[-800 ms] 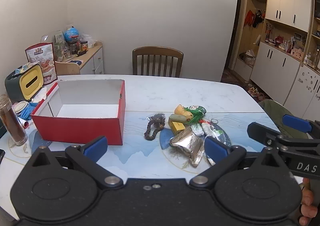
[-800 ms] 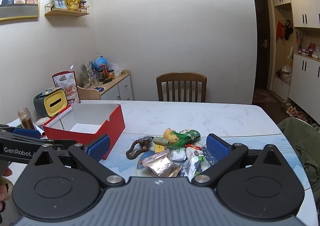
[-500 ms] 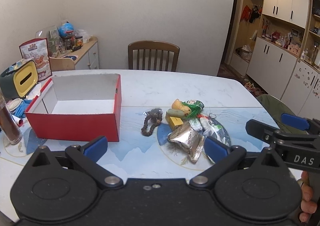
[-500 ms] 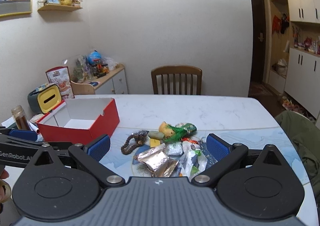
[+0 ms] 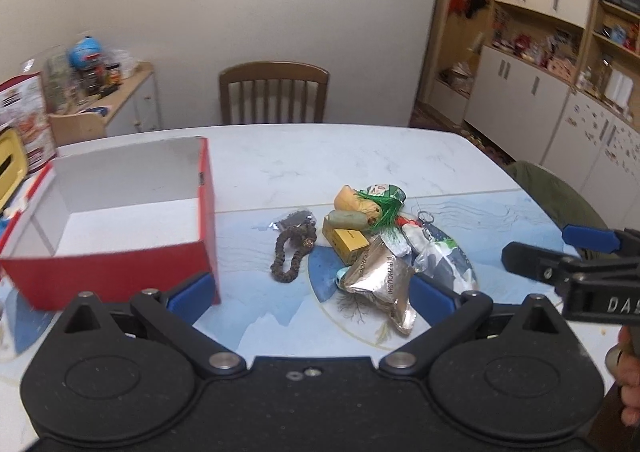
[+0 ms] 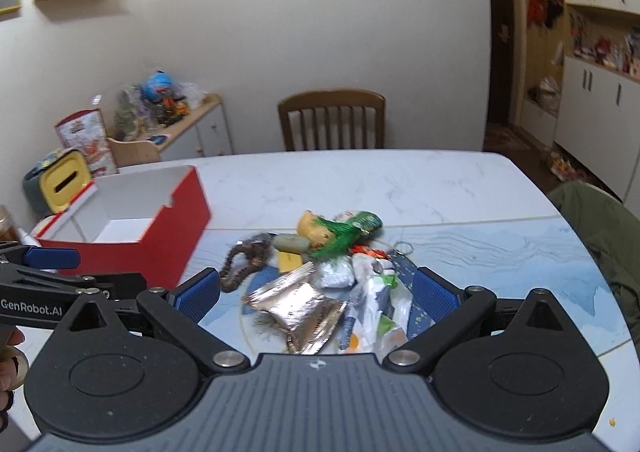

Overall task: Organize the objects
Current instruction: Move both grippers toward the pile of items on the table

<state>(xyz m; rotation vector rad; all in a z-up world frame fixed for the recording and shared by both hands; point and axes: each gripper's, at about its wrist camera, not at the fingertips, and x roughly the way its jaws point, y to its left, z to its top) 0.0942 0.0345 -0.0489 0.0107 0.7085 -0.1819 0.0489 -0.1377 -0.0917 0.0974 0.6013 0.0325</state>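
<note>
Right wrist: both grippers' jaws wide open, empty, above silver foil packet [image 6: 298, 302]

Even, soft indoor light fills both views, with only faint shadows under the pile beside the red box [image 5: 120, 236]. The foil packet [image 6: 298, 302] glints. Left of the box, clutter smears with motion blur; walls bow at the fisheye edges.
</note>
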